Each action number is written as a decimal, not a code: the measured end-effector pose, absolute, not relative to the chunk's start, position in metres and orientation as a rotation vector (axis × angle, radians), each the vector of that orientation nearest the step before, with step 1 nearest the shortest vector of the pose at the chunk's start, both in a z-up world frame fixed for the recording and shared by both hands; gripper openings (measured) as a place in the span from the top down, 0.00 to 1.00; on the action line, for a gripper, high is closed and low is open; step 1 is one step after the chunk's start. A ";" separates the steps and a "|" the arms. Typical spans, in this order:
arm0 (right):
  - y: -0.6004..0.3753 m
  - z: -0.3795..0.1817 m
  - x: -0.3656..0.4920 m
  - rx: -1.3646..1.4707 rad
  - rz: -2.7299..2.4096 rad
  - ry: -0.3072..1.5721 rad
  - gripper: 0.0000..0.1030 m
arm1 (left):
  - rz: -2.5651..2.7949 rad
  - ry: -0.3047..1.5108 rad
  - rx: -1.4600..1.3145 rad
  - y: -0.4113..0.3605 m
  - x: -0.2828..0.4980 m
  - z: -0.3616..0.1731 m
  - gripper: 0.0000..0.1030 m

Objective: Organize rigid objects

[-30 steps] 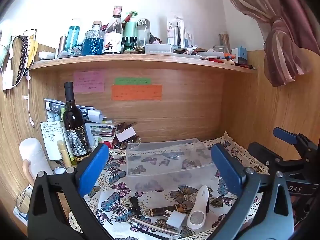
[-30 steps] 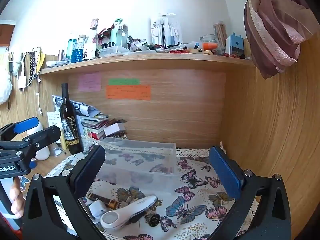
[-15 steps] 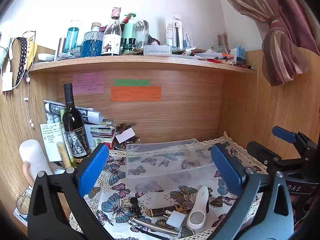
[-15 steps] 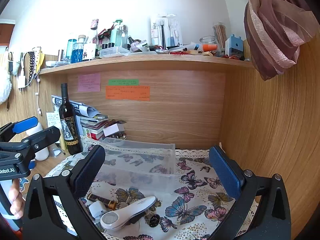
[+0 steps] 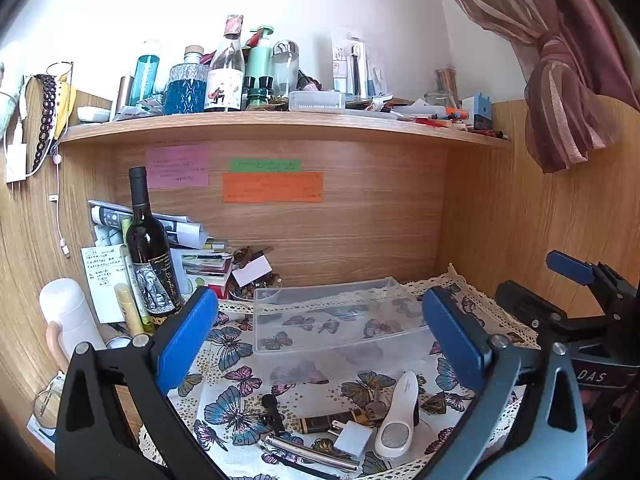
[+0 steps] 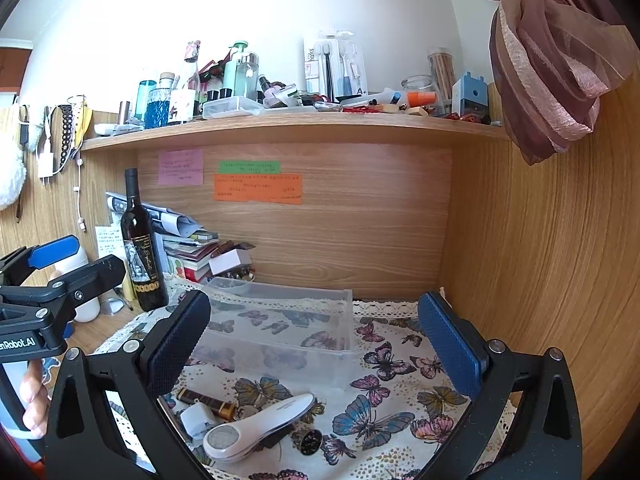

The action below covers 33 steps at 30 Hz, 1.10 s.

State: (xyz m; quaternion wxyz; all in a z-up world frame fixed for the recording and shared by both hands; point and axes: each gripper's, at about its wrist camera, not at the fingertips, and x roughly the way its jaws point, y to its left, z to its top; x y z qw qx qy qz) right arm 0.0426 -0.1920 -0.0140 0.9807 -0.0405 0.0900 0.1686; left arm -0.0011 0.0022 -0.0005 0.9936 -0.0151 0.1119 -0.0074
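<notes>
A clear plastic bin [image 5: 336, 316] stands empty on the butterfly cloth [image 5: 232, 364]; it also shows in the right wrist view [image 6: 280, 328]. In front of it lie a white handheld device [image 5: 398, 416] [image 6: 260, 428], a white plug adapter [image 5: 354, 442] [image 6: 196, 418], a dark brown tube [image 5: 328, 424] [image 6: 204, 400], a metal pen [image 5: 308, 450] and a small round black piece [image 6: 311, 441]. My left gripper [image 5: 320, 340] is open and empty above them. My right gripper [image 6: 316, 344] is open and empty, to the right of the left one.
A dark wine bottle [image 5: 150, 256] stands at the back left beside stacked books and papers [image 5: 200, 256] and a white flask [image 5: 68, 320]. A wooden shelf [image 5: 280, 124] crowded with bottles hangs above. Wooden walls close the back and right. A curtain [image 6: 552, 64] hangs at the upper right.
Both grippers have drifted very slightly; the view barely shifts. Nothing on the cloth has moved.
</notes>
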 end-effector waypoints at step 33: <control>-0.189 -0.010 0.040 -0.081 0.350 0.173 0.00 | -0.020 0.225 -0.027 0.002 -0.002 -0.001 0.00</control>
